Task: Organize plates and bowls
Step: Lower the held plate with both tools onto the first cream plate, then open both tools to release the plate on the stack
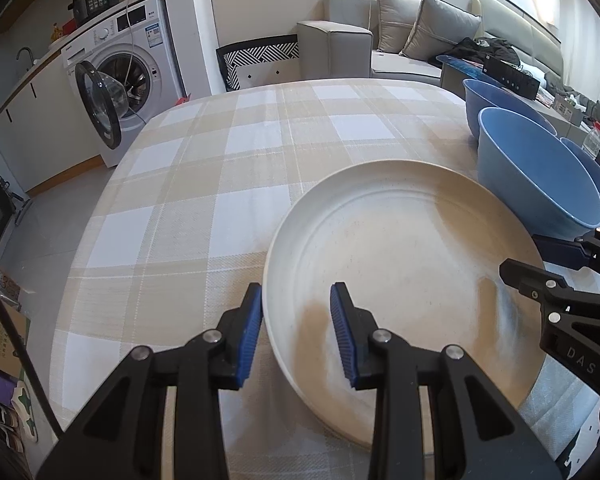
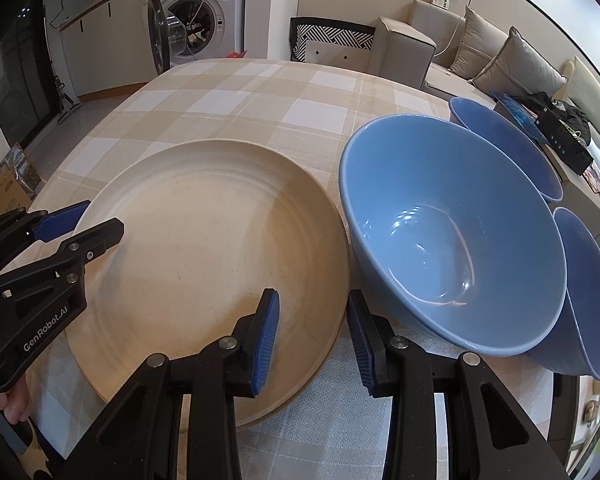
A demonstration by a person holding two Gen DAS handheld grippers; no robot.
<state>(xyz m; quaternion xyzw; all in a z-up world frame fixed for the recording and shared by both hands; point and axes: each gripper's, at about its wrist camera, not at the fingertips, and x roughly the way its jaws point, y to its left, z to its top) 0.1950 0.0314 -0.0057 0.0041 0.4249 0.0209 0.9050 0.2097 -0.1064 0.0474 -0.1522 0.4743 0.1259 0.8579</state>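
Note:
A large cream plate (image 1: 404, 264) lies flat on the checked tablecloth; it also shows in the right wrist view (image 2: 204, 264). My left gripper (image 1: 296, 332) is open and straddles the plate's left rim, one pad outside, one over the plate. My right gripper (image 2: 312, 344) is open and straddles the plate's right rim. A big blue bowl (image 2: 452, 232) sits just right of the plate, with two more blue bowls behind (image 2: 508, 144) and beside it (image 2: 592, 292). The bowls show at the right of the left wrist view (image 1: 536, 176).
The checked tablecloth (image 1: 204, 184) covers the table far and left of the plate. A washing machine with its door open (image 1: 116, 80) stands beyond the table's far left. A grey sofa (image 1: 400, 40) and a cluttered side table (image 2: 568, 140) lie beyond the bowls.

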